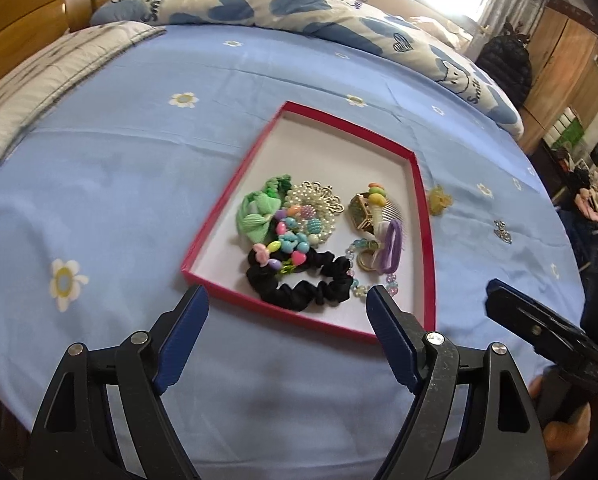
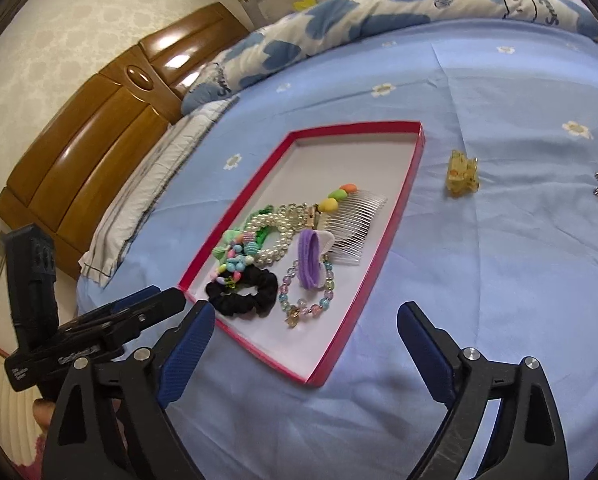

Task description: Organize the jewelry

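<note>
Both claws gape empty before red tray (image 1: 425, 216) heaped with colourful trinkets.

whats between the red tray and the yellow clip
Nothing: only bare blue sheet separates the red tray from the yellow clip. The right wrist view shows it best.
</note>
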The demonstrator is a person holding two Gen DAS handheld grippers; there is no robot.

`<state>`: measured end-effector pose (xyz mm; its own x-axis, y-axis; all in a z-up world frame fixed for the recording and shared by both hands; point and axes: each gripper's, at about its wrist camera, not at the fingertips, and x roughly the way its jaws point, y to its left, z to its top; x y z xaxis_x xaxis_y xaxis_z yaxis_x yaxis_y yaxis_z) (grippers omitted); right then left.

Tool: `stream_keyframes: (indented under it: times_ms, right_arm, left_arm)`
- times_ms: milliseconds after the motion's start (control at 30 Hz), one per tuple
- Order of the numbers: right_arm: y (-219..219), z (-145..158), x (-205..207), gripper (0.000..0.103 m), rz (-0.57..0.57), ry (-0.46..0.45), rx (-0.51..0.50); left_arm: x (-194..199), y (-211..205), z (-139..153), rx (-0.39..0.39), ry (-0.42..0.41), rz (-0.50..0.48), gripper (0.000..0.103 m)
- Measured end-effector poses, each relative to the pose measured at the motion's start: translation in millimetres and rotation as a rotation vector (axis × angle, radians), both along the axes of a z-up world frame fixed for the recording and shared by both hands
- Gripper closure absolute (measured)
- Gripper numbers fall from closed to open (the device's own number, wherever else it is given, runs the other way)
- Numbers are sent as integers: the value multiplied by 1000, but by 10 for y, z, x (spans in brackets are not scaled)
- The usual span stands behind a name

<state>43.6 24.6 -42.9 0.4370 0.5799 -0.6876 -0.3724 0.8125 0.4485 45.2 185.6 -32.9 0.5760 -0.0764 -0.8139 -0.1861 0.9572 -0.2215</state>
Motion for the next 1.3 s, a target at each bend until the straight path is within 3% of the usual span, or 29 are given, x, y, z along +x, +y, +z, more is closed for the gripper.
stream_keyframes:
  times_ms: [100,267,367,467,533,733,900,1300]
  right_arm:
    - [-69,50,-133,9,-18,-56,23]
    - [-125,86,-321,9,-41,-138,-16]
    - [-47,54,-395,9,18,-100,-104]
    - [-44,-18,-409,7,-3,-9,-184]
    - [-49,-1,-424,7,-9,6,-211]
    - [80,477,-558,2,13,-140,-343]
    - [73,830,-635,0,20,-257,-304]
    - [118,125,-598,0,-21,-165,-219]
  left_arm:
    - [-80,10,31,-8,-6,7,22]
    - [-263,-43,100,59,-62,20,22]
    - [-353,-81,148,88,-71,17,21]
    - [-354,-156,182,113,-14,-12,21]
    - [-383,-210,250,129,-24,-27,20]
    - [-445,-299,535,186,-80,-46,19]
    - [-488,-281,637,244,-151,-11,15]
    - [-480,-284,131,209,-91,-5,15]
